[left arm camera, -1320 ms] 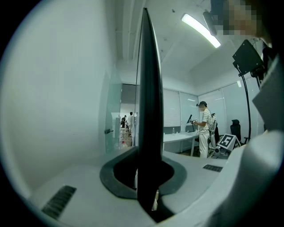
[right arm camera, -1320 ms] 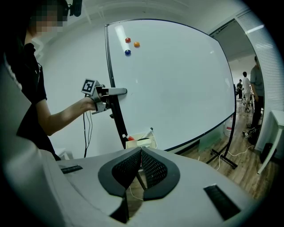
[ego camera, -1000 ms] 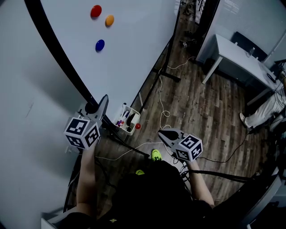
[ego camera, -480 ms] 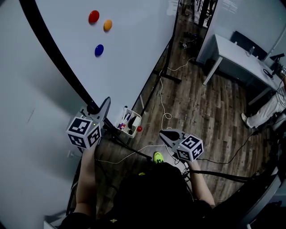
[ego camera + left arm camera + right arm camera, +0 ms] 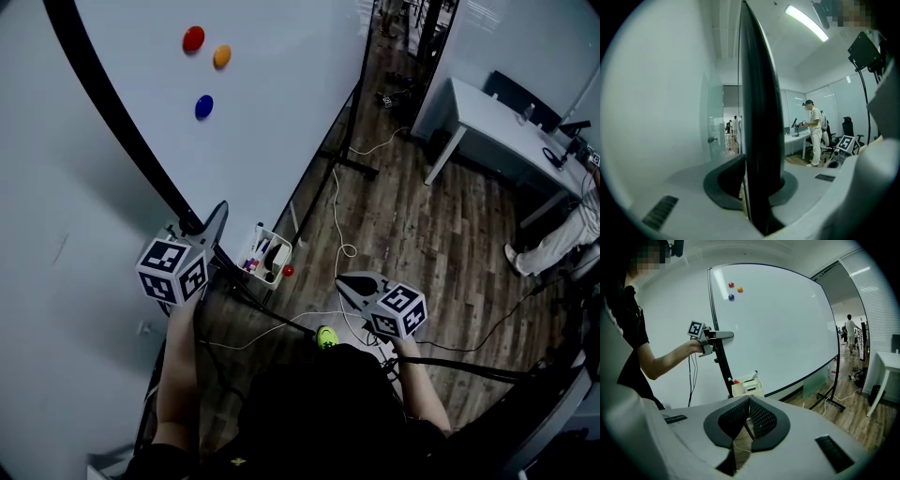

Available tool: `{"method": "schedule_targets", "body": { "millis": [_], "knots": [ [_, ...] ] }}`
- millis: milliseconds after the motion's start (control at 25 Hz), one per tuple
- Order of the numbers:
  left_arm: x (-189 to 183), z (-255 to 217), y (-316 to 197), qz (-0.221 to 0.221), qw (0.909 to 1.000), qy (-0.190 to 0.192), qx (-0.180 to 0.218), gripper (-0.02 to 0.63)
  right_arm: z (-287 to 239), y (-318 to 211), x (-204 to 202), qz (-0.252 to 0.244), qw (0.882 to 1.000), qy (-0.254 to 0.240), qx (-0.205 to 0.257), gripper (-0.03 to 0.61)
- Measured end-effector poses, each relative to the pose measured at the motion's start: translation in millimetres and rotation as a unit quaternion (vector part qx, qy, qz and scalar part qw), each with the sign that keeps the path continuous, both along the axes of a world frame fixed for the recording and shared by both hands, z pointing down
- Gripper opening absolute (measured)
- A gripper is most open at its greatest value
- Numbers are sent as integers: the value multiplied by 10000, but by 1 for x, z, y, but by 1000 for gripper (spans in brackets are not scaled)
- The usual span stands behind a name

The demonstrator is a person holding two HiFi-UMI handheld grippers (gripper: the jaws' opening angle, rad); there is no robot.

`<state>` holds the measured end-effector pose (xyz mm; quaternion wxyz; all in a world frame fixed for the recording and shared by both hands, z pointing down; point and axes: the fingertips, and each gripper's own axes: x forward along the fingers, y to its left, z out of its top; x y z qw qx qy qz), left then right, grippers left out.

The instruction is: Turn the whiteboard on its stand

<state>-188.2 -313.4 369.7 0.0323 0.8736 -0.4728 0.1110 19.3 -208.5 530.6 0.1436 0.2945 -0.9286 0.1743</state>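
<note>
Whiteboard (image 5: 272,122) stands on its stand (image 5: 359,161), broad white face toward the person. Magnets (image 5: 203,106) sit high on that face. Black frame (image 5: 117,117) runs down the board's near side edge. Marker basket (image 5: 267,255) hangs at the board's lower corner, just beside that edge.

Left gripper (image 5: 212,223): jaws clamped narrow on the black frame, low on the edge, just above the basket. In the left gripper view the frame (image 5: 761,140) stands edge-on between the two pads, one pad on each face of the board, both pressing.

Right gripper (image 5: 347,284): jaws drawn together, nothing between them. It is held in the air out in front of the board's face, well apart from it, over the wooden floor (image 5: 422,225). Its view looks across at the whole board (image 5: 778,329) and at the left gripper (image 5: 717,335) on the edge.

Step in hand, as judged: hold taken on the side edge. Whether the board has swung at all cannot be told.

Next move likely calls for carrying the gripped edge round in an arc about the board's pivot, with the clamp kept firm so the thin frame does not slip. The basket and the cable (image 5: 337,216) lying by the stand's foot want watching. The free gripper could steady the far side.
</note>
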Motion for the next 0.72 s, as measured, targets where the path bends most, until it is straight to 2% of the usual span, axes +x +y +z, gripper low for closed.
{"method": "schedule_targets", "body": {
  "millis": [240,440,720],
  "knots": [
    [-2,11,-4,-66,10000,-13,0,55,12,1,8,14,10000,66,-8,0],
    [21,-16,-69,-56,9999,-110,-93,55,-13,-57,37,106,9999,10,-111,0],
    [20,-11,-69,-133,9998,-124,-87,55,-11,-62,50,108,9999,35,-63,0]
  ]
}}
